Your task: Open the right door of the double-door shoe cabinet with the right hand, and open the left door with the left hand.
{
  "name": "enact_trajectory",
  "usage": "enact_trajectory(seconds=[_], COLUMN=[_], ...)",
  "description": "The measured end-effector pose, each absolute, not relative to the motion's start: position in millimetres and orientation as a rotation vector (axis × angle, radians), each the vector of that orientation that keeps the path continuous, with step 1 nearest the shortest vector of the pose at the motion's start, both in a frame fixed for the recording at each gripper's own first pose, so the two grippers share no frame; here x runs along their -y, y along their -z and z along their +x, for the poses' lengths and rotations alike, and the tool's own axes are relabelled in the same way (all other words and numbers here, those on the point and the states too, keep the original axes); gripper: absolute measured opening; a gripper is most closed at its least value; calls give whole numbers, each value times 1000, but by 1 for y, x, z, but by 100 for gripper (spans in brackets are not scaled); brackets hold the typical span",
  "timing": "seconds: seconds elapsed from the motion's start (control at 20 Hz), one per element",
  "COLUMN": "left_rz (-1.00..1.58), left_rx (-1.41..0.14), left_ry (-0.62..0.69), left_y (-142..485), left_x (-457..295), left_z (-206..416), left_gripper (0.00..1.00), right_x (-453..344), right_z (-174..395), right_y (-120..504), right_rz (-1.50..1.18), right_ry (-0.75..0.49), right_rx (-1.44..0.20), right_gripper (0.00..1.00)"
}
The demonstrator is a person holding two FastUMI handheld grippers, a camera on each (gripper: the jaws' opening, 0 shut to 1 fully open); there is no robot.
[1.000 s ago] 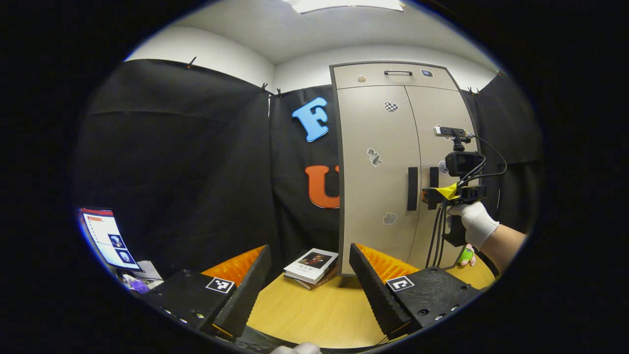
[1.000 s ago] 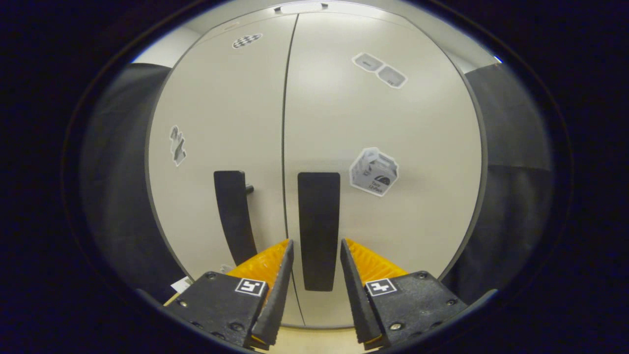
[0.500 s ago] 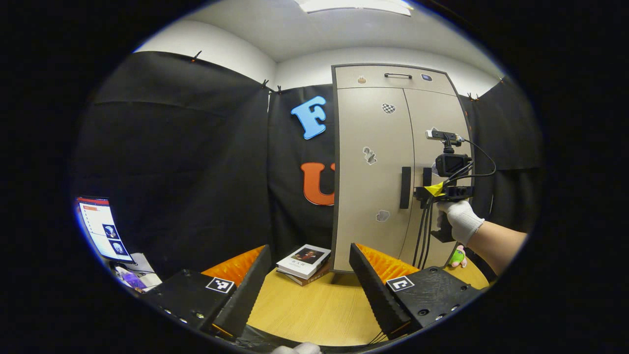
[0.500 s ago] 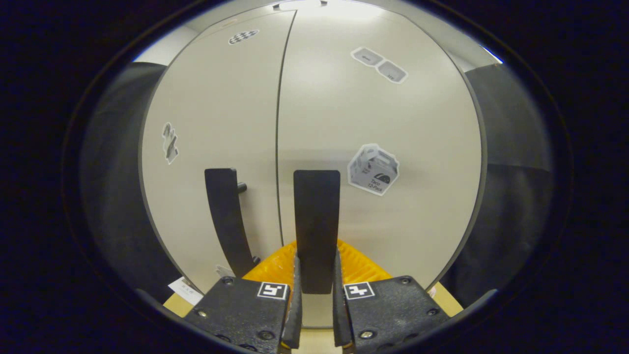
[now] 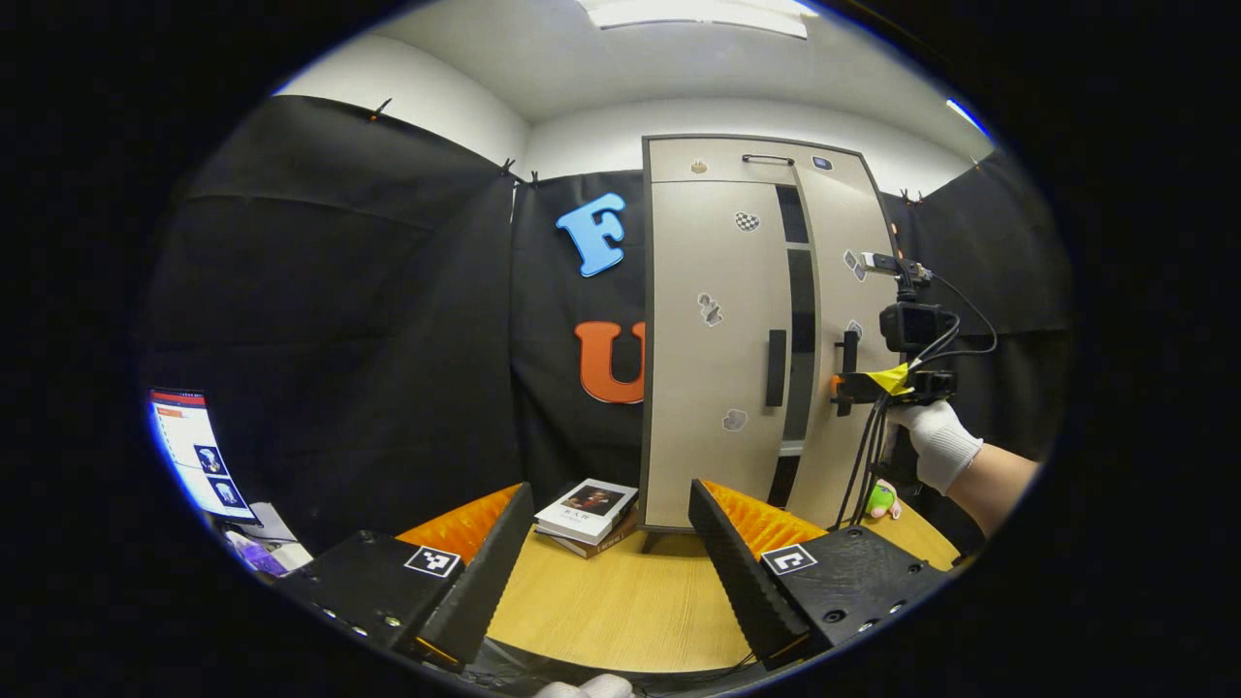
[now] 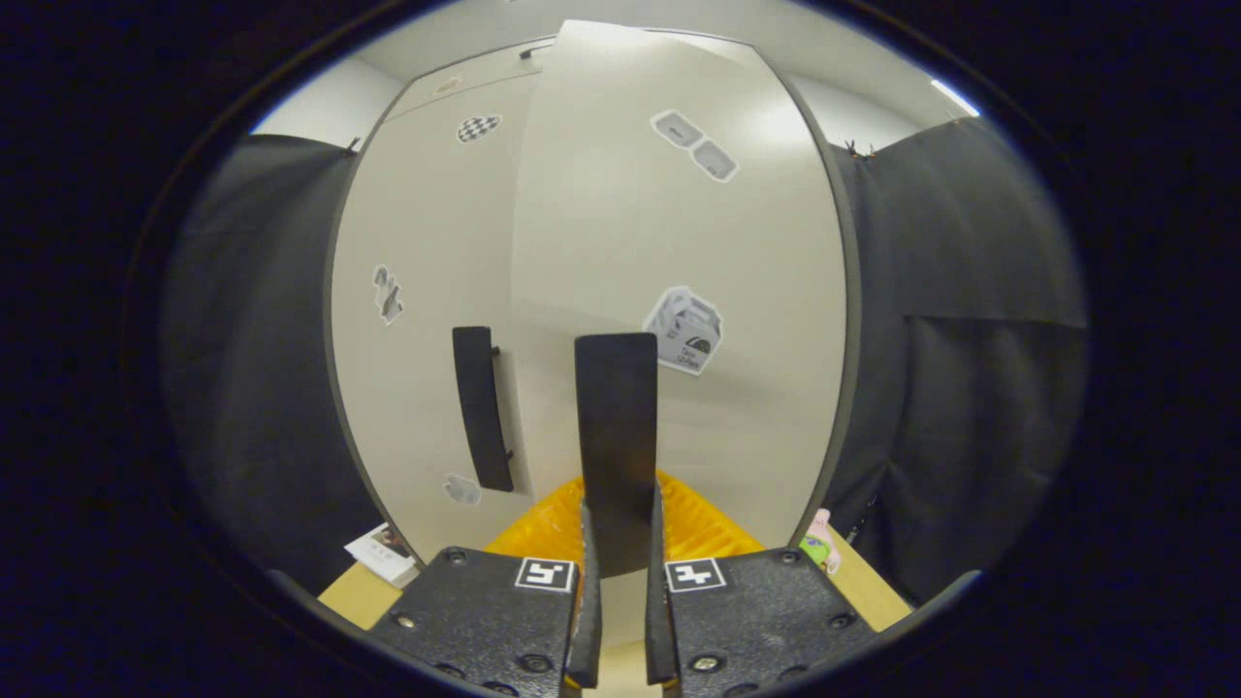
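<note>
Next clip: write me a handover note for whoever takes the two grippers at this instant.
Right gripper: shut on the black bar handle of the right door, mid-pull.
Left gripper: open, holding nothing, low over the light wooden table, short of the cabinet.
The tall beige double-door shoe cabinet stands at the back of the table. Its right door is ajar, with a dark gap beside the left door, which is shut with its black handle untouched.
Done: right handle gripped, right door started.
Left: swing the right door fully open, then grip the left handle and open that door.
</note>
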State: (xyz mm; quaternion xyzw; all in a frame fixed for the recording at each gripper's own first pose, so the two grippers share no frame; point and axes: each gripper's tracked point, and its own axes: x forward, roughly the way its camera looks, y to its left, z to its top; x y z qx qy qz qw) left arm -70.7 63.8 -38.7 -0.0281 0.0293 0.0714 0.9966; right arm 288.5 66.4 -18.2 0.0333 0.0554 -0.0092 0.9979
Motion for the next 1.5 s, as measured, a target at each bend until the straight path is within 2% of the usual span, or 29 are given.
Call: enact_trajectory(seconds=[0.3, 0.35, 0.9, 0.95, 1.5], left_rz=[-64, -65, -70, -68, -60], left_rx=[-49, -48, -51, -51, -68], left_ry=[-64, -54, 32, 37, 7], left_y=[39, 40, 39, 39, 29], left_x=[-52, -50, -9, -3, 70], left_z=[-79, -80, -69, -66, -42], left_gripper=[97, 97, 97, 97, 97], right_x=[-51, -49, -9, -6, 4], right_z=[273, 271, 256, 258, 263], right_y=[19, 19, 17, 19, 13], right_rz=[54, 48, 35, 29, 16], right_ry=[63, 62, 147, 138, 20], right_rx=[-111, -112, -100, -97, -81], right_gripper=[17, 19, 5, 2, 4])
